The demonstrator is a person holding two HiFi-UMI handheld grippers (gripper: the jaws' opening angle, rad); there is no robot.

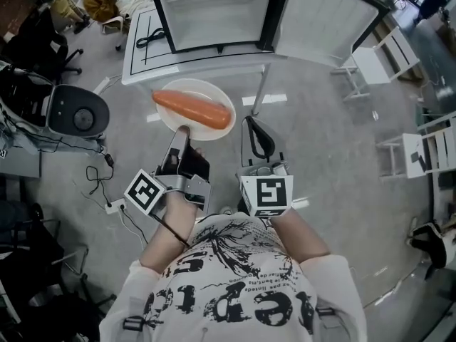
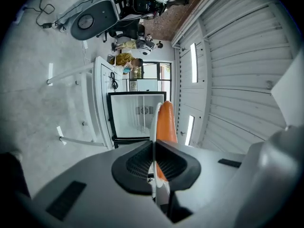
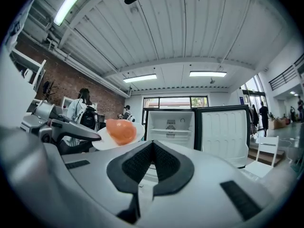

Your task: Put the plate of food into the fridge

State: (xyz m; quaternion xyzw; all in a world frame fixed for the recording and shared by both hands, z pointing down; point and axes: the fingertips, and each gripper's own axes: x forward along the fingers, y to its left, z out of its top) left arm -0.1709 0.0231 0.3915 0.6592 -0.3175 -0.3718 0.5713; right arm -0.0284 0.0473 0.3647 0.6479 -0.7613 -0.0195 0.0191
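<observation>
A white plate [image 1: 197, 88] carries a large orange carrot [image 1: 194, 110] and hangs over the floor in front of the open fridge [image 1: 214, 13]. My left gripper [image 1: 183, 130] is shut on the plate's near rim. In the left gripper view the plate [image 2: 154, 122] shows edge-on between the jaws, with the carrot [image 2: 166, 122] beside it and the fridge [image 2: 135, 115] beyond. My right gripper [image 1: 251, 121] is just right of the plate, shut and holding nothing. In the right gripper view the plate [image 3: 102, 141] and carrot [image 3: 121, 130] sit to the left of the fridge [image 3: 168, 127].
The fridge door [image 1: 328, 20] is swung open to the right. A low white table [image 1: 146, 38] with a black cable stands left of the fridge. White chairs [image 1: 377, 59] are at the right. A round grey device [image 1: 78, 116] and floor cables [image 1: 107, 191] lie at the left.
</observation>
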